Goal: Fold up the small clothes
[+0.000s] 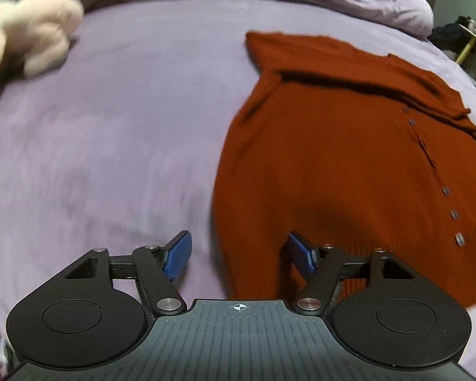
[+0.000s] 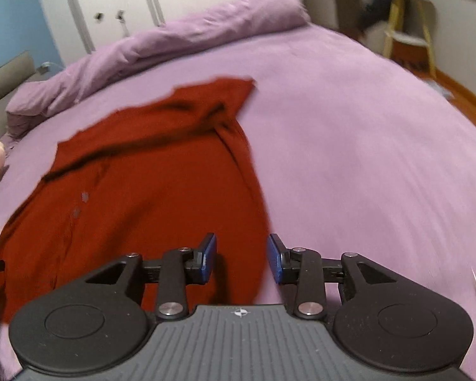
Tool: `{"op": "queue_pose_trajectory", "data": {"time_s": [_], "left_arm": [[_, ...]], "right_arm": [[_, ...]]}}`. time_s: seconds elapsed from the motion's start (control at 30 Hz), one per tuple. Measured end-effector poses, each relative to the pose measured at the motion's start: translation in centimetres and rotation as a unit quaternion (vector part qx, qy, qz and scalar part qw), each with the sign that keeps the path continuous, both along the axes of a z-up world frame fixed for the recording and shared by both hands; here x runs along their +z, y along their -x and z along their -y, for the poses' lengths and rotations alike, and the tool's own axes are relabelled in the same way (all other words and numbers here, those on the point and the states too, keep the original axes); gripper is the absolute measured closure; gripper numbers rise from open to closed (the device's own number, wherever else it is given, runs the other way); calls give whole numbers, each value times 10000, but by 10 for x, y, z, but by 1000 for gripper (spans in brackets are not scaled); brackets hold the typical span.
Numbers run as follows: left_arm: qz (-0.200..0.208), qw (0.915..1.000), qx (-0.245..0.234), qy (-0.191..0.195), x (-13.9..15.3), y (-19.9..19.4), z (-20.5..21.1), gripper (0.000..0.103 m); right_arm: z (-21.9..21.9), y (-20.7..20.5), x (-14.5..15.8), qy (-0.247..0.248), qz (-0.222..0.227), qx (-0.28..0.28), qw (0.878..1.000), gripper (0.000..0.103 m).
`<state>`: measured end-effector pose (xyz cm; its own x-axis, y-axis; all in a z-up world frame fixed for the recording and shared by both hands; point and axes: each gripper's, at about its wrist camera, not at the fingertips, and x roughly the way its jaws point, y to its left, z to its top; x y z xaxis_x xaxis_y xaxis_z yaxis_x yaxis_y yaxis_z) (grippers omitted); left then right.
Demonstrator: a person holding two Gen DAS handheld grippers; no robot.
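Rust-red knit cardigan (image 1: 349, 165) (square buttons) lies flat on lilac bedsheet (image 1: 111, 143).

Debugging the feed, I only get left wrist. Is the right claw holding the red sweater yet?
Observer: No. The right claw is open and empty, straddling the sweater's near right edge.
Operator: Right sleeve spread out?
Observer: No, it lies folded across the chest, cuff toward the far right corner.
Operator: Anything beyond the bed on that side?
Observer: White wardrobe doors behind the rolled purple duvet, and a blue wall to their left.
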<state>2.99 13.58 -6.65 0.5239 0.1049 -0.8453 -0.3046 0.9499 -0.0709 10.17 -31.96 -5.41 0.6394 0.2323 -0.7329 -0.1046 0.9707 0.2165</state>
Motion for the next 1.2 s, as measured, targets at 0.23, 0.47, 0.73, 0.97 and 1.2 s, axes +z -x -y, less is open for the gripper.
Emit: {"op": "queue_pose_trajectory", "data": {"time_s": [0.23,0.47,0.73,0.97,1.2], "left_arm": [[-155,9947,26,1019,-11,18,-6,46],[-151,9869,250,1587,-17,17,-23,90],[437,9832,131,1769,11,7,-22,95],[1483,9798,27,1342,63,-45,-24,95],[1511,9874,128,456,51,-117,-11,95]], "right_arm": [[14,23,-10,-724,-557,158,9957,68],[20,18,-22,-1087,-846,134,9904,84],[25,8,-21,-1937,-1045,253,9752,98],[20,-44,12,-2655,-327,151,9635,98],[-23,-109,17,-1553,246,162,9874,98]]}}
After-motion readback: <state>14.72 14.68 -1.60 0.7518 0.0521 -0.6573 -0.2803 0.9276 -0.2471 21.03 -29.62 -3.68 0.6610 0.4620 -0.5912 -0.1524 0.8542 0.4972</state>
